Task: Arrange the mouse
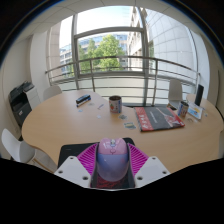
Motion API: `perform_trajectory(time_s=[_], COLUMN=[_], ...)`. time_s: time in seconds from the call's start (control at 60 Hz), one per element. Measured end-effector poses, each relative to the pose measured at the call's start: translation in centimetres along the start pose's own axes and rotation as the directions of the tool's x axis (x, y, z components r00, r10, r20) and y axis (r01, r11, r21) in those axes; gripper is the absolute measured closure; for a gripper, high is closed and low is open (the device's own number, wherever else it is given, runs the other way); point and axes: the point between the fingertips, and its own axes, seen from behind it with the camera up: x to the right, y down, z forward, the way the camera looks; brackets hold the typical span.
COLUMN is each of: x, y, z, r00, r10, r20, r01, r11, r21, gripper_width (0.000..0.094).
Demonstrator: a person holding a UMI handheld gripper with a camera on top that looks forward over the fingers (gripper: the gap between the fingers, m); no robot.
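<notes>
One mouse (112,160) between fingers (88,158), seemingly gripped.

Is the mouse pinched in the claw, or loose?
Pinched: both pink pads of the gripper press the mouse sides, lifted above the table.

The hand-held gripper (112,172) has a grey mouse (112,158) between its pink pads (88,158), and both pads seem to press its sides. The mouse sits over a black mat (72,152) at the near edge of the tan counter (70,125). Beyond the fingers, a dark mug (115,103) stands mid-counter. A red magazine (158,118) lies to the right, near a white object (176,91). A dark item (83,100) lies far left. Windows (105,45) fill the background.
</notes>
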Motion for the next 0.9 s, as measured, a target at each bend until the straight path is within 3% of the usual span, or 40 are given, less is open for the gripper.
perform_trajectory(time_s=[0.117,0.317,0.35,0.417,0.9], x=[-2.1,-3.5,-3.2,-3.3,-5.7], y=[4.9,8.1,7.7,7.2,2.4], z=[4.0,6.3,6.0,5.2,-14.8], r00=[1.0,0.999,0.998,0.997,0.972], r10=[0.013,-0.038,-0.045,-0.057,-0.048], r20=[-0.014,-0.029,-0.032,-0.046,-0.232], r01=[-0.014,0.033,0.039,0.049,0.047], r11=[0.995,0.985,0.986,0.987,0.999], r21=[-0.102,-0.167,-0.164,-0.153,-0.007], gripper_width=[0.0485,0.0369,0.0315,0.0084,0.0092])
